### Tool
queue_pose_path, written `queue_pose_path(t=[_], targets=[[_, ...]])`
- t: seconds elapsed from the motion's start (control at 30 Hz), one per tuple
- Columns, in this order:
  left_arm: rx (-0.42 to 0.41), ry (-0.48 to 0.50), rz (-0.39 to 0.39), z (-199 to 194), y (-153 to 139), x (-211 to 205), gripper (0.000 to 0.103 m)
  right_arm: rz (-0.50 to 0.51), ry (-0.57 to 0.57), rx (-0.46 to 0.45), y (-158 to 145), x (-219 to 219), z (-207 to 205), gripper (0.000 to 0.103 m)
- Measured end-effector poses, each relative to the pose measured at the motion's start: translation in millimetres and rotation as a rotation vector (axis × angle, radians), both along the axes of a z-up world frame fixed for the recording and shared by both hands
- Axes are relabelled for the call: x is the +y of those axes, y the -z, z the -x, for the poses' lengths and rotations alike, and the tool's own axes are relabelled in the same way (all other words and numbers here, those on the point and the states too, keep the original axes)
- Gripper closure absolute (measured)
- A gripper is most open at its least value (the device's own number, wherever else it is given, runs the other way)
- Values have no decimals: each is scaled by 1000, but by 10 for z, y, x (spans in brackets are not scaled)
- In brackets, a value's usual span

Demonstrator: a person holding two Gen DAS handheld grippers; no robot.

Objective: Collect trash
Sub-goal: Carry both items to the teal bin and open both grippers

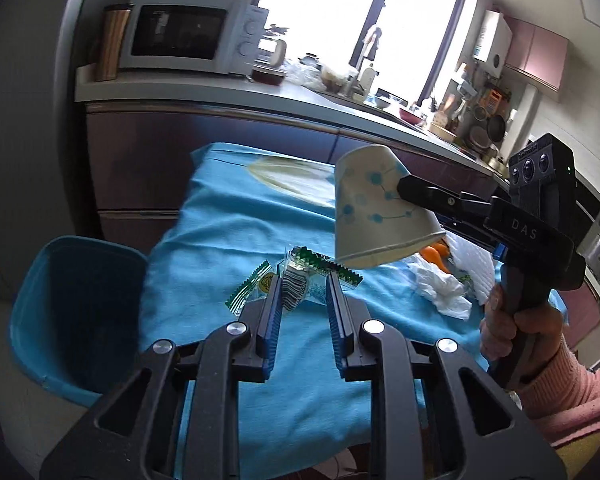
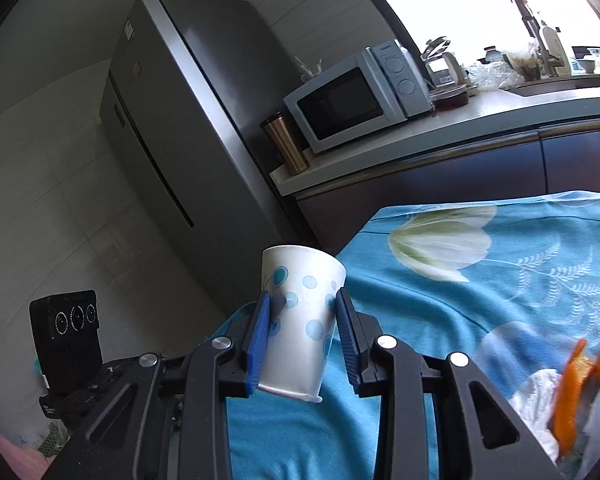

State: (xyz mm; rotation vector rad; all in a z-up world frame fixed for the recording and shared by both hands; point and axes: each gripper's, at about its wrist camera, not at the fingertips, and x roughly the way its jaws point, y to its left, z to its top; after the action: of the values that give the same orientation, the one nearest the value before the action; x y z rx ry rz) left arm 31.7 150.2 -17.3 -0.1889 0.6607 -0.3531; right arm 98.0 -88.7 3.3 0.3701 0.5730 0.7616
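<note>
Right gripper [image 2: 302, 320], dotted white paper cup [image 2: 300, 312] clamped

This is a kitchen in a home. A white microwave [image 2: 360, 96] sits on a long bench [image 2: 440, 132] under a bright window [image 1: 360, 20]. A tall grey fridge [image 2: 188, 120] stands beside it. Pans [image 1: 494, 128] hang by the sink tap [image 1: 366, 50], and pink cupboards [image 1: 536, 56] hang up high.
</note>
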Motion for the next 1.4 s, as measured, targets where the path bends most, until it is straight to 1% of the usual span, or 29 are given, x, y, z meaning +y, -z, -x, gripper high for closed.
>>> queue_pose_path(t=[0.2,0.3,0.43,0.57,0.7,0.83,0.87,0.93,0.97,1.0,1.2,1.3,1.4], targets=[[17,-182,-21,22,13,728,80,12,-133,40,25,689,-172,72],[33,-251,-36,2,76,1025,80,31,-180,52,32,1014,-244,72],[75,-315,-19,-56,236,1371,80,78,-216,57,54,1400,-343,72],[128,-358,-25,-154,418,1558,78,128,-246,90,144,1737,-461,71],[178,-397,-19,-259,594,1694,77,188,-270,143,290,2045,-587,71],[223,-445,-21,-387,752,1796,70,258,-273,190,429,2281,-655,71],[228,-457,-17,-409,783,1828,68,274,-275,201,459,2327,-675,70],[237,-480,-3,-443,840,1876,61,312,-263,228,540,2406,-719,62],[244,-490,5,-445,877,1882,60,318,-256,239,563,2412,-717,60],[250,-493,18,-453,906,1896,60,316,-253,249,578,2411,-715,60],[244,-523,56,-406,1033,1958,58,282,-243,239,540,2209,-643,58],[228,-524,69,-339,1026,1930,56,273,-248,234,548,2117,-612,58],[203,-507,62,-286,971,1854,53,262,-251,221,515,1982,-533,55]])
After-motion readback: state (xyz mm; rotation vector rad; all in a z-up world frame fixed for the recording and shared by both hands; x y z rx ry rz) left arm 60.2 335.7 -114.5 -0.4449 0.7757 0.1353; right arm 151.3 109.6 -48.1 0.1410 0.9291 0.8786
